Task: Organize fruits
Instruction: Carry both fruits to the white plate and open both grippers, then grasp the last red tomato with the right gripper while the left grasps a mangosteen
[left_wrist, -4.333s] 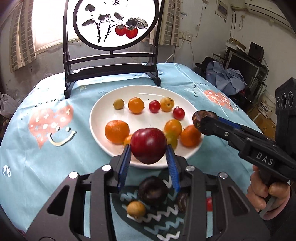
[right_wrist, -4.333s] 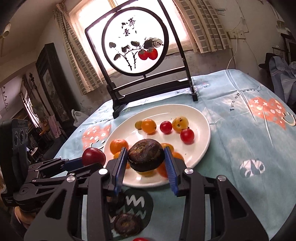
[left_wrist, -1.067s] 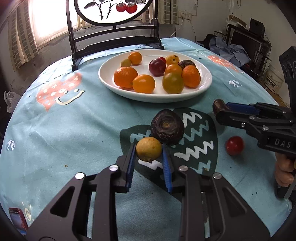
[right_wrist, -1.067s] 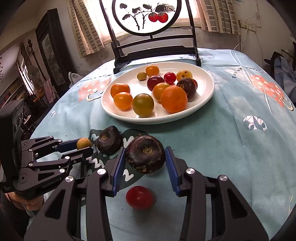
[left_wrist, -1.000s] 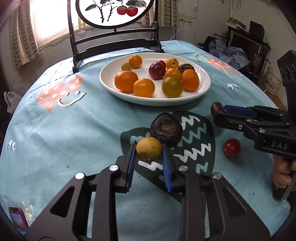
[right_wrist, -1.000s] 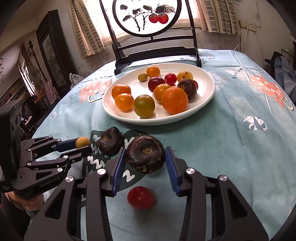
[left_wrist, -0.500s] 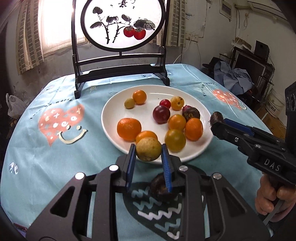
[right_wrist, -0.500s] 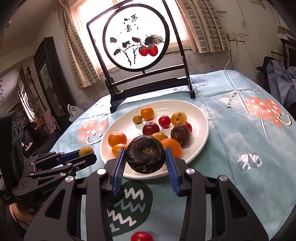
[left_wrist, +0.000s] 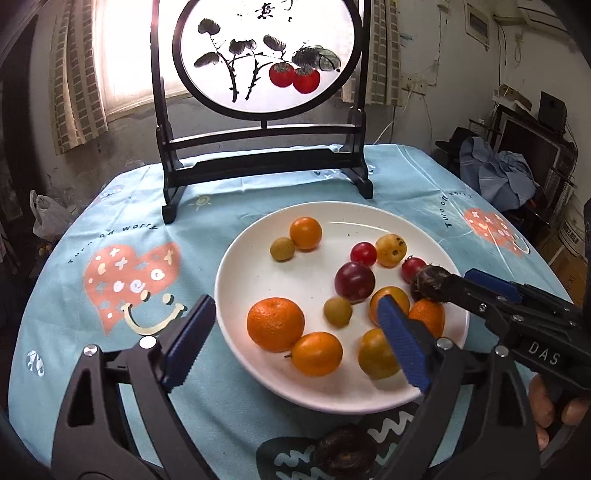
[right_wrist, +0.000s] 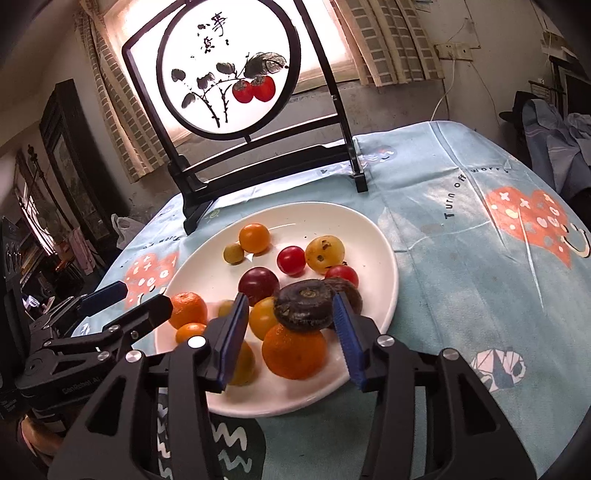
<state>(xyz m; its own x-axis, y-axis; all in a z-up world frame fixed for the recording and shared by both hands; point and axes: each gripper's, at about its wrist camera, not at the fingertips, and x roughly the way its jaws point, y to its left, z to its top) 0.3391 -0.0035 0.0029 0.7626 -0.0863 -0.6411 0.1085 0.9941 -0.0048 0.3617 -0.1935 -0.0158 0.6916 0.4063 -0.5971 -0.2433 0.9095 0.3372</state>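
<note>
Both grippers hang over the white plate (left_wrist: 236, 295) with their jaws spread. From the left wrist view, the left gripper (left_wrist: 291, 339) is wide open and holds nothing; its blue pads (left_wrist: 186, 341) stand far apart, one over the cloth (left_wrist: 92, 229) outside the plate rim, the other over the fruits. Between the pads, a little ahead, lies a small yellow-green fruit (left_wrist: 338, 311), loose on the plate. Nearer to this gripper are a big orange (left_wrist: 275, 324) and a smaller orange fruit (left_wrist: 316, 353), which touch each other. Ahead of it sits a dark red plum (left_wrist: 354, 281), and farther are two cherry tomatoes (left_wrist: 363, 253), a spotted yellow fruit (left_wrist: 390, 250), a small orange (left_wrist: 305, 233) and another green one (left_wrist: 282, 249).

In the right wrist view the right gripper (right_wrist: 290, 328) is also open. A dark wrinkled fruit (right_wrist: 304, 304) is between its pads, close to the right pad and apart from the left one; it rests on top of an orange (right_wrist: 294, 350) on the plate. If the right pad touches it, I cannot tell. Just behind it a second dark fruit (right_wrist: 349, 291) shows. Below the left gripper, on the cloth just outside the near rim, lies one more dark fruit (left_wrist: 345, 450).
</note>
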